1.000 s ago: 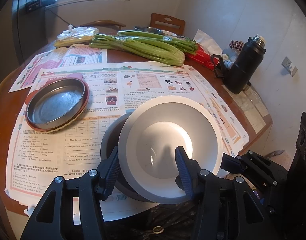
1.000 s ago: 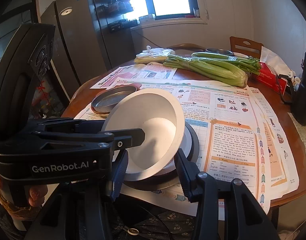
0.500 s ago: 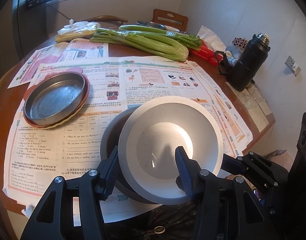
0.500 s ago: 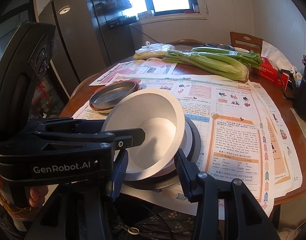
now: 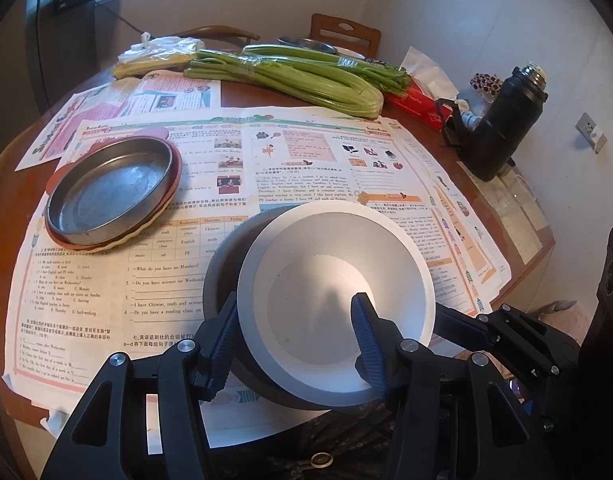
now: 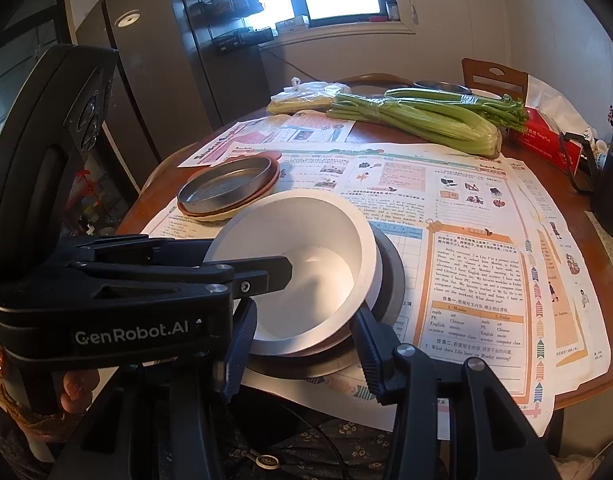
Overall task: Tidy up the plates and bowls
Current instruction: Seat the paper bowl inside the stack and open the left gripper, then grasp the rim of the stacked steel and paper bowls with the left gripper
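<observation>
A white bowl [image 5: 338, 300] sits tilted on a dark grey plate [image 5: 222, 264] at the table's near edge; both show in the right wrist view, the bowl [image 6: 302, 264] on the plate [image 6: 390, 280]. My left gripper [image 5: 296, 340] straddles the bowl's near rim, one finger inside and one outside, jaws wide. My right gripper [image 6: 302, 344] is open just before the plate's near edge, holding nothing. A metal pan [image 5: 106, 196] rests on a red plate [image 5: 174, 188] at the left, the pan also showing in the right wrist view [image 6: 226, 188].
Newspapers [image 5: 306, 152] cover the round wooden table [image 5: 10, 216]. Celery bunches [image 5: 298, 76], a bag [image 5: 158, 56], a red tissue box [image 5: 418, 100] and a black thermos [image 5: 502, 124] stand at the back and right. A chair [image 5: 344, 34] is behind.
Both views have shifted slightly, the table scene sliding down in frame. The bowl stays tilted between the left fingers; the grippers' openings look unchanged.
</observation>
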Motion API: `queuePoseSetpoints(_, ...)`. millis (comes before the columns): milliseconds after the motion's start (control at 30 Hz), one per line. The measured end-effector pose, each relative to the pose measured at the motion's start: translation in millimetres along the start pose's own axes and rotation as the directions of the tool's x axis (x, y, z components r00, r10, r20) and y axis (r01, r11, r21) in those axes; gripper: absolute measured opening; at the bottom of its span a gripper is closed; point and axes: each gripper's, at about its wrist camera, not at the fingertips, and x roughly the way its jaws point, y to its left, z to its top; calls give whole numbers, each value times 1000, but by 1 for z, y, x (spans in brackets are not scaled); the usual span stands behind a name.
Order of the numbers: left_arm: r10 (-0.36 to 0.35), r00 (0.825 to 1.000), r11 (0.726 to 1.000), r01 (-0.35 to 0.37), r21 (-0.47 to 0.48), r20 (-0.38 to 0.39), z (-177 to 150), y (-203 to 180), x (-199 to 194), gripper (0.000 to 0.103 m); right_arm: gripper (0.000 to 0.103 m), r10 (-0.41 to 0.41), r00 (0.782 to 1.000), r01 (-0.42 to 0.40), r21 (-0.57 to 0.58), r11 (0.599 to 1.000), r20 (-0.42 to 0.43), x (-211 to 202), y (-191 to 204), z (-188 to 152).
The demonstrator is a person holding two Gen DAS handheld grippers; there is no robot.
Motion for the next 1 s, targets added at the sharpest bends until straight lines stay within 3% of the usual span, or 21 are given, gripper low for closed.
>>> queuePoseSetpoints(1000, 3, 1000, 1000, -2, -1, 31, 5, 2, -13, 57, 49, 0, 999, 0, -9, 1000, 49, -17, -3, 5)
